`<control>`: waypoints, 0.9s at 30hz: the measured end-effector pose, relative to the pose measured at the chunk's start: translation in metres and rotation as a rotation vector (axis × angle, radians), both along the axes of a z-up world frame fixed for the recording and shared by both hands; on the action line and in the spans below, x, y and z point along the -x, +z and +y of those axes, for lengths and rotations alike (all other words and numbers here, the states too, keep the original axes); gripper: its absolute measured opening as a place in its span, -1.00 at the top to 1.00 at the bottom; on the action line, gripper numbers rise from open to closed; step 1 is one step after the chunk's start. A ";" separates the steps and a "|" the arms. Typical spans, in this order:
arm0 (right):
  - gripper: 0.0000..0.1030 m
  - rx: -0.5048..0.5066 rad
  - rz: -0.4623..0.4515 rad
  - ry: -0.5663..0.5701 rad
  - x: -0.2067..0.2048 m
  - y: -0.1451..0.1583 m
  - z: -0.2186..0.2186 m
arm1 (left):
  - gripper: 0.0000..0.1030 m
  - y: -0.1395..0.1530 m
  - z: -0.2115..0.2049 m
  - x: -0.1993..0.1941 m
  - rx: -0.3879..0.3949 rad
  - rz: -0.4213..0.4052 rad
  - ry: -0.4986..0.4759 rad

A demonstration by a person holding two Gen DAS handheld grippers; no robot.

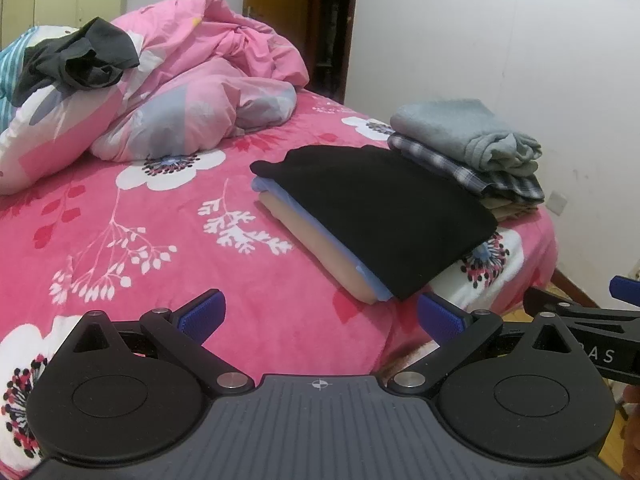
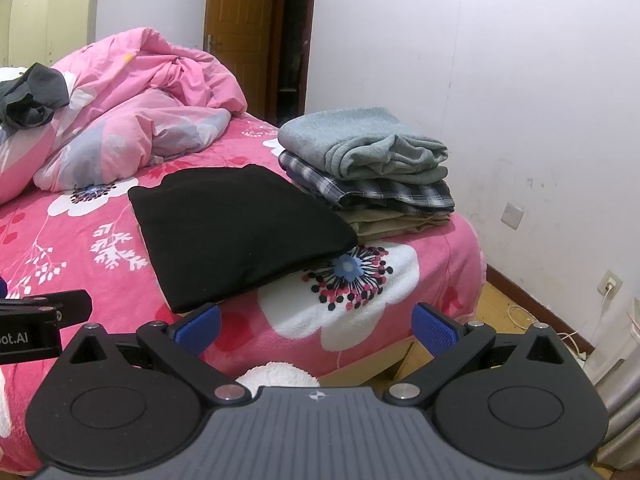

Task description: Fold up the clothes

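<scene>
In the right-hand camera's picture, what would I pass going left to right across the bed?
Crumpled dark garment → pink quilt → folded black garment → stack topped by a grey-blue sweater.

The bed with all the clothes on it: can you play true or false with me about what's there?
1. The black folded garment tops a pile. True.
2. Both grippers hold clothes. False: the left gripper and right gripper are open and empty.
3. The grey folded garment lies on a plaid one. True.
4. The dark crumpled garment is neatly folded. False: it lies bunched on the pink quilt.
</scene>
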State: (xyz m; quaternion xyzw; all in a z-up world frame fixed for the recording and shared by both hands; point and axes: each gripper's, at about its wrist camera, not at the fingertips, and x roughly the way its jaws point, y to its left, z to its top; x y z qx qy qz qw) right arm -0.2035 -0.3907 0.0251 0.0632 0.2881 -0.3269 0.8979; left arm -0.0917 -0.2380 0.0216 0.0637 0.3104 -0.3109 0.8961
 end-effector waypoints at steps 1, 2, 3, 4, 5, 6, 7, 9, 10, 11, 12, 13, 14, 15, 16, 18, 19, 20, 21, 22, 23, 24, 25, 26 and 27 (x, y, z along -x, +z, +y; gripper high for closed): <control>-1.00 0.000 0.001 0.000 0.000 0.000 0.000 | -1.00 0.000 0.000 0.000 -0.001 0.001 0.000; -1.00 0.000 0.001 -0.001 0.000 0.000 0.000 | -1.00 0.000 -0.001 0.000 -0.001 0.002 -0.001; -1.00 0.000 0.001 -0.001 0.000 0.000 0.000 | -1.00 -0.001 -0.001 0.000 -0.001 0.004 0.000; -1.00 -0.001 0.001 -0.002 0.000 0.000 0.000 | -1.00 -0.001 -0.001 0.000 -0.001 0.007 0.000; -1.00 -0.001 0.001 -0.003 0.001 0.000 0.000 | -1.00 -0.002 -0.001 0.000 -0.001 0.010 0.000; -1.00 -0.002 0.003 -0.004 0.001 0.000 0.000 | -1.00 -0.002 -0.002 0.000 -0.002 0.011 -0.001; -1.00 -0.003 0.003 -0.004 0.001 -0.001 0.000 | -1.00 -0.002 -0.002 0.000 -0.002 0.013 -0.001; -1.00 -0.007 0.004 -0.007 0.002 -0.001 -0.002 | -1.00 -0.003 -0.003 0.000 -0.005 0.015 -0.002; -1.00 -0.009 0.005 -0.009 0.003 -0.002 -0.003 | -1.00 -0.003 -0.003 0.001 -0.006 0.015 -0.004; -1.00 -0.010 0.005 -0.010 0.003 -0.002 -0.004 | -1.00 -0.004 -0.004 0.001 -0.007 0.017 -0.004; -1.00 -0.012 0.006 -0.012 0.004 -0.002 -0.004 | -1.00 -0.004 -0.005 0.001 -0.008 0.018 -0.005; -1.00 -0.013 0.006 -0.013 0.004 -0.003 -0.005 | -1.00 -0.004 -0.005 0.002 -0.010 0.018 -0.006; -1.00 -0.014 0.006 -0.015 0.005 -0.003 -0.006 | -1.00 -0.005 -0.006 0.002 -0.011 0.019 -0.007; -1.00 -0.015 0.007 -0.017 0.005 -0.003 -0.007 | -1.00 -0.005 -0.006 0.003 -0.012 0.019 -0.008; -1.00 -0.016 0.007 -0.018 0.006 -0.003 -0.007 | -1.00 -0.005 -0.007 0.003 -0.012 0.019 -0.009; -1.00 -0.018 0.008 -0.018 0.006 -0.004 -0.008 | -1.00 -0.006 -0.008 0.003 -0.013 0.020 -0.009; -1.00 -0.020 0.009 -0.018 0.006 -0.004 -0.009 | -1.00 -0.006 -0.009 0.003 -0.014 0.021 -0.008; -1.00 -0.021 0.010 -0.018 0.006 -0.004 -0.009 | -1.00 -0.006 -0.009 0.003 -0.015 0.022 -0.008; -1.00 -0.022 0.010 -0.018 0.007 -0.004 -0.010 | -1.00 -0.007 -0.010 0.004 -0.017 0.024 -0.009; -1.00 -0.022 0.011 -0.019 0.007 -0.004 -0.011 | -1.00 -0.007 -0.011 0.004 -0.018 0.025 -0.009; -1.00 -0.022 0.011 -0.021 0.007 -0.005 -0.011 | -1.00 -0.007 -0.012 0.004 -0.019 0.026 -0.009; -1.00 -0.022 0.011 -0.023 0.008 -0.005 -0.012 | -1.00 -0.007 -0.013 0.004 -0.019 0.026 -0.011; -1.00 -0.021 0.011 -0.026 0.008 -0.005 -0.012 | -1.00 -0.007 -0.014 0.004 -0.019 0.027 -0.012; -1.00 -0.020 0.012 -0.028 0.009 -0.005 -0.013 | -1.00 -0.007 -0.015 0.005 -0.019 0.027 -0.014; -1.00 -0.019 0.013 -0.030 0.009 -0.005 -0.013 | -1.00 -0.007 -0.016 0.005 -0.019 0.029 -0.017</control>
